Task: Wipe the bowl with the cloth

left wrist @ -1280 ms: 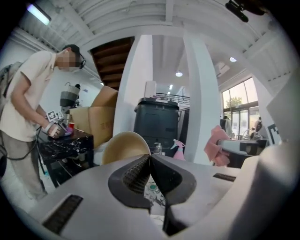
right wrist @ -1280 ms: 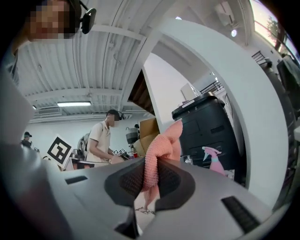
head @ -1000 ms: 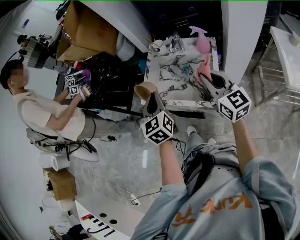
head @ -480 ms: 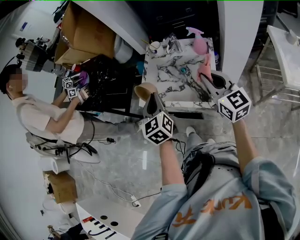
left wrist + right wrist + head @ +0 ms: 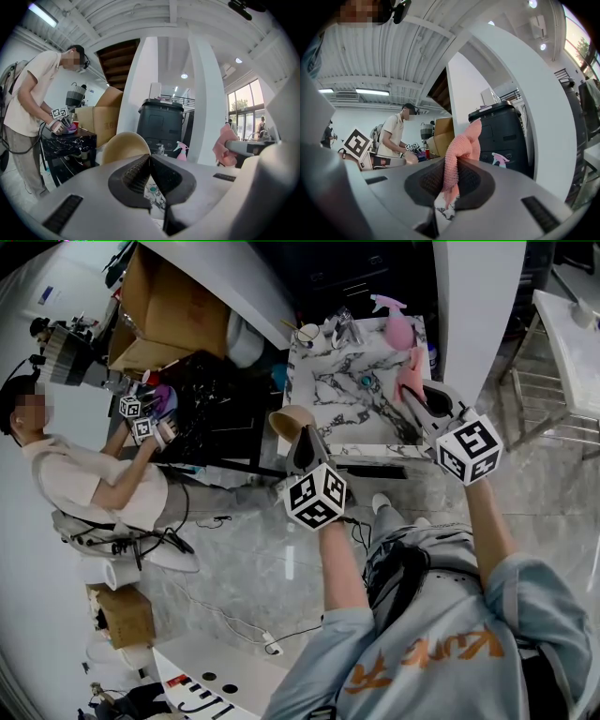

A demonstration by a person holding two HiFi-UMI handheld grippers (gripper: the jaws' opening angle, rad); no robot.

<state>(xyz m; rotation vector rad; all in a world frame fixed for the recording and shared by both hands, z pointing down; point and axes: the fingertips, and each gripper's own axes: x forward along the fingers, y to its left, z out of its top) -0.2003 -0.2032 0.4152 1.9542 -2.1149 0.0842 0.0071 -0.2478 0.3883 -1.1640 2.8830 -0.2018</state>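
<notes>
Trouble could start with the bowl [image 5: 289, 420], because the left hand-held gripper [image 5: 149, 164] has its jaws nearly shut and pinches only the thin edge of it. The bowl hangs in the air beside the edge of the surface [image 5: 349, 401], not on it, with the hard floor [image 5: 262, 559] below. A small pinch like that looks weak to me. If the cloth pushes hard on the bowl, the bowl could twist in the jaws, or slip out and fall. The right hand-held gripper [image 5: 451, 174] is closed on the pink cloth [image 5: 464, 140], which sticks up in a small bunch from between the jaws. The cloth is apart from the bowl, so I think no wiping is going on yet. Only a small bit of cloth pokes out, so the hard jaws might bump or scrape the bowl in place of the soft cloth. The cloth could also get pulled out if it drags on the bowl's rim. The right hand-held gripper is over the surface, near a pink spray bottle [image 5: 401, 324] and other small things, so a wide swing toward the bowl could knock one over. Another person [image 5: 84, 474] stands well apart and looks safe.
</notes>
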